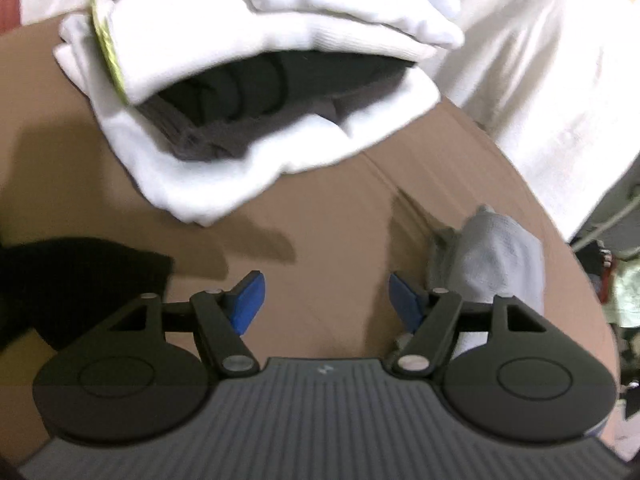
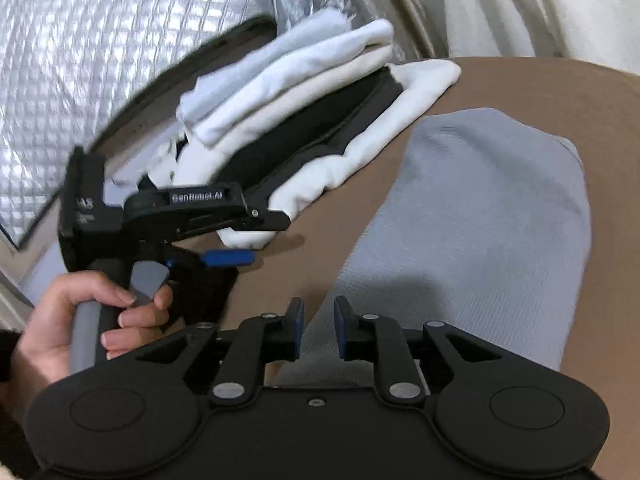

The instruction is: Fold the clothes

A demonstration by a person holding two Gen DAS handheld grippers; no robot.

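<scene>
Beneath blurred white folded stack (image 1: 256, 92), dark garments (image 1: 248, 92) half hidden.

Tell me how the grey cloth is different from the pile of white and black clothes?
The grey folded cloth is one piece, lying flat; the pile of white and black folded clothes is several pieces stacked, so it sits higher. The grey cloth is one colour; the pile mixes white layers with dark ones between. The grey cloth lies nearer the right gripper; the pile lies farther back. Both rest on the brown surface.
</scene>
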